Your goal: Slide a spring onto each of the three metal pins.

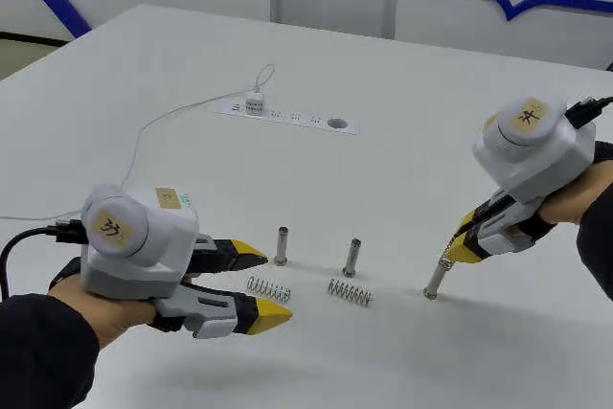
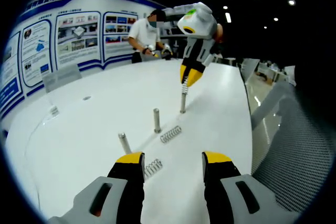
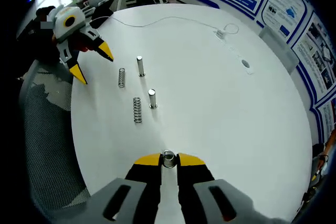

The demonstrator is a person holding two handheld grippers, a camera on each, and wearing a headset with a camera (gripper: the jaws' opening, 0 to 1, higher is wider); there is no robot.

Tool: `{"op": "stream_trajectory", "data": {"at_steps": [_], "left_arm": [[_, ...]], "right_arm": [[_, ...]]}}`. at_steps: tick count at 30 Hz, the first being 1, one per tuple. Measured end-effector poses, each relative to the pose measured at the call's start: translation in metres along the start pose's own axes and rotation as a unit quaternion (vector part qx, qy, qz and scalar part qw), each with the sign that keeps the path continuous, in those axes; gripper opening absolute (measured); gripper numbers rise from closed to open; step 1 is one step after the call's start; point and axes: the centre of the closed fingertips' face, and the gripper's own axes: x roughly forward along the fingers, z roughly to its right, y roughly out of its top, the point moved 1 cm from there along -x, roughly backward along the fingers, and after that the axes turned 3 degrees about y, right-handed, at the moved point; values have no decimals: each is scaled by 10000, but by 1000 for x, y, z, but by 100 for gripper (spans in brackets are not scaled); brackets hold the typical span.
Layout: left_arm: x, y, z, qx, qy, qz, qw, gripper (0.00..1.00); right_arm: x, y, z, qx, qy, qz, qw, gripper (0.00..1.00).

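The left gripper (image 1: pixel 266 283) is held low over the white table (image 1: pixel 383 74). Its jaws are spread wide and hold nothing. A first spring (image 1: pixel 268 288) lies flat by its tips, just beside the left pin (image 1: pixel 282 245), which stands straight up. Next is the middle pin (image 1: pixel 352 257), with a second spring (image 1: pixel 349 292) lying in front of it. The right gripper (image 1: pixel 458 248) pinches a third spring (image 3: pixel 168 157) at the top of the right pin (image 1: pixel 436 280).

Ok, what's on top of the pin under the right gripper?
A spring, pinched by the right gripper, meets the top of the pin. How far it's on is hidden.
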Motion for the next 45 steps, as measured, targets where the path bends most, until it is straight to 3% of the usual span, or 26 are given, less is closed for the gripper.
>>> {"op": "stream_trajectory", "data": {"at_steps": [25,31,45], "left_arm": [[0,-2,2,17,-12,-56,10000,45],[1,-2,2,13,-16,-60,10000,45],[1,-2,3,26,-30,-58,10000,45]], "right_arm": [[47,-21,6,165,152,-460,9987,12],[50,-24,5,128,145,-523,9984,12],[45,-22,7,16,31,-359,9993,17]]}}
